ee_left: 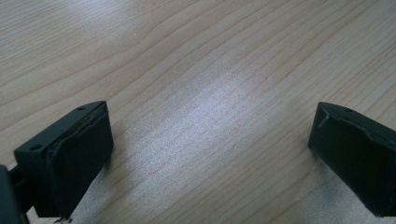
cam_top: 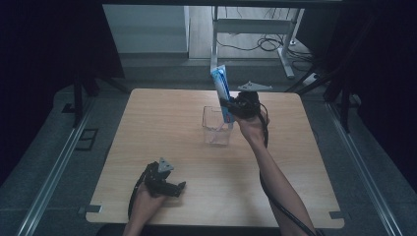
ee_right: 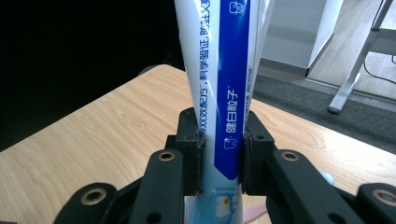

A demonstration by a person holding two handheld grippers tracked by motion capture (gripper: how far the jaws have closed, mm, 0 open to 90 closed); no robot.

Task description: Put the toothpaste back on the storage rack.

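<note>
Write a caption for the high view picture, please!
Right claw holds a toothpaste tube above a clear cup.

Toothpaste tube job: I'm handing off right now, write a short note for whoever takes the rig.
Right hand-held gripper: shut on the toothpaste tube, held upright over the clear cup; the high view does not settle whether its lower end is inside yet.
Left hand-held gripper: open, holding nothing, resting low over the near part of the table.
Done: tube picked up and brought to the cup.
Left: probably lower the tube into the cup, release, and pull the right hand back.
</note>
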